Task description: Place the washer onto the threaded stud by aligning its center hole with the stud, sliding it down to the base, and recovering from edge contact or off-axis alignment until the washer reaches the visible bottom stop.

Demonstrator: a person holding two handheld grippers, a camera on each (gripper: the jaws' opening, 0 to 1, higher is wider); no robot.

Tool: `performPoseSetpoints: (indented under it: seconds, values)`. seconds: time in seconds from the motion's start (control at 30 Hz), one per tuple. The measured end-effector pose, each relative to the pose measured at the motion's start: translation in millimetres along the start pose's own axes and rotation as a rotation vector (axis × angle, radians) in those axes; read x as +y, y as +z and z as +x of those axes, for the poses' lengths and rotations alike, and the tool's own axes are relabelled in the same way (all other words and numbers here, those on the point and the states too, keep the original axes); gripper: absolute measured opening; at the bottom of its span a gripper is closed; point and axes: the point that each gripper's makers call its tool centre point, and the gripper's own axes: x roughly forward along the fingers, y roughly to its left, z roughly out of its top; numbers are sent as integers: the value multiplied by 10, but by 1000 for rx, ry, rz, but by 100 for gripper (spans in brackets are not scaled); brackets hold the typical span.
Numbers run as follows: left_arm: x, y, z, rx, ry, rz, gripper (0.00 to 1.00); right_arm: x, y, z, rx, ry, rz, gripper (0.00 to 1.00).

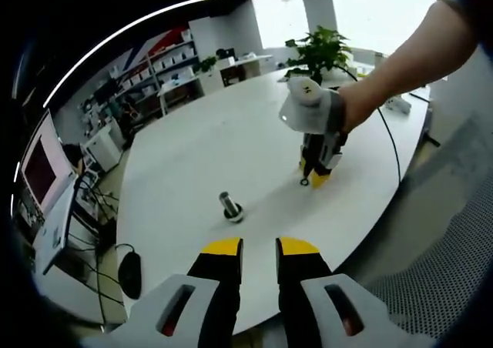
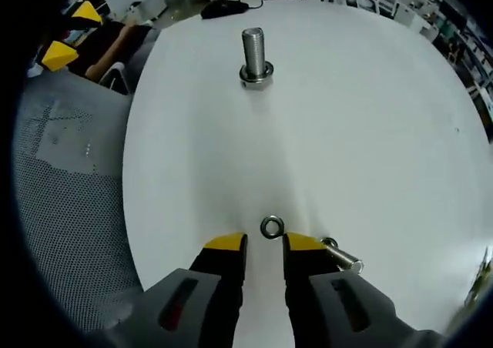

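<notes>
An upright threaded stud [image 2: 254, 54] with a nut at its base stands on the white table [image 2: 370, 117]; it also shows as the stud [image 1: 229, 207] ahead of my left gripper [image 1: 259, 248]. The left jaws are a narrow gap apart, with nothing between them. A small steel washer [image 2: 271, 227] lies flat on the table, just past the tips of my right gripper [image 2: 264, 244], which is open and not touching it. From the left gripper view, the right gripper [image 1: 317, 175] points down at the table in a person's hand, with the washer [image 1: 305, 182] at its tips.
A loose bolt [image 2: 340, 258] lies on the table beside the right jaw. A mesh chair [image 2: 69, 179] stands at the table's edge. A potted plant [image 1: 317, 51] and a cable [image 1: 389, 132] are at the far side. Monitors [image 1: 38, 171] stand to the left.
</notes>
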Motion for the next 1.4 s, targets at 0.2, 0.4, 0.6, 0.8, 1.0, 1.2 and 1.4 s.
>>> performPoseSetpoints:
  seconds: [0.2,0.4,0.6,0.8,1.0,1.2,1.4]
  values:
    - [8,2,-4,-3,3,-3,15,10,10,15,21,-16,-89,21]
    - [12,3,-12,-4,7,-5,15,4,28,23,31,4,-129,20]
    - [6,1,-7,-1,6,-1,14,13,46,39,91,11,-188,20]
    - [-1,2,-9,0,5,3,14,-30,67,43,92,16,-175,15]
    - [9,3,-12,-1,7,-3,14,-5,94,50,125,10,-184,14]
    - [-2,2,-2,1,3,-2,14,13,76,46,186,-22,-197,14]
    - [-9,-1,-5,1,1,-1,14,21,70,60,215,-96,-245,14]
